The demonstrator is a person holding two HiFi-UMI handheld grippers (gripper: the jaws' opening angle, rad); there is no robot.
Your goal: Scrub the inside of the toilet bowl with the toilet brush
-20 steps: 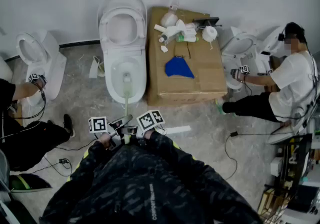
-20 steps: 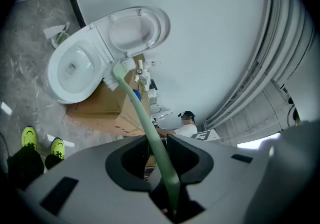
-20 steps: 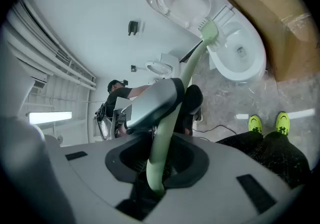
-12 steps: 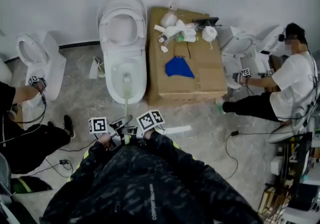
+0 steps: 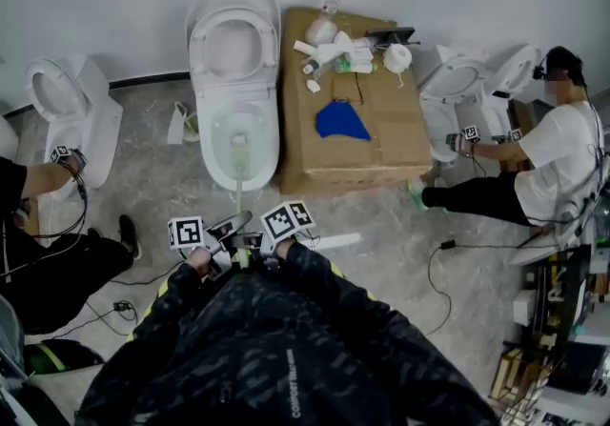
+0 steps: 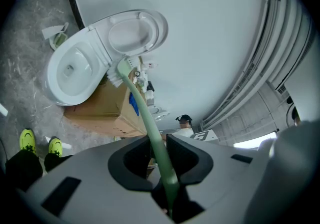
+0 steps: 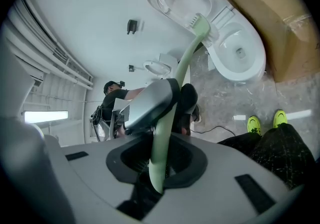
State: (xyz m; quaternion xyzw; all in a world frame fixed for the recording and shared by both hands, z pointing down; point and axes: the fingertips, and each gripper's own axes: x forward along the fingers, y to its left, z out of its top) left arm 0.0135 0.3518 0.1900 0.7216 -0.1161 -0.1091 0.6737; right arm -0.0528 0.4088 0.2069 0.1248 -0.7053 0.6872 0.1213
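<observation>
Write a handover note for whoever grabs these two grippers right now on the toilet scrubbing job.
Left gripper: shut on the toilet brush handle, ahead of the right one.
Right gripper: shut on the same handle, nearer its end.
The brush head is over the toilet bowl, with the lid up. Whether the bristles touch the porcelain cannot be told.
Done: brush is in hand and aimed at the bowl.
Left: scrub the inside of the bowl.

the grey mottled floor (image 5: pixel 381 233) carries a white toilet (image 5: pixel 234 81), a cardboard box (image 5: pixel 391 133) just beside it, a smaller toilet (image 5: pixel 71 105), a third toilet (image 5: pixel 456 91), a black cable (image 5: pixel 431 272) and a white strip (image 5: pixel 338 243).
</observation>
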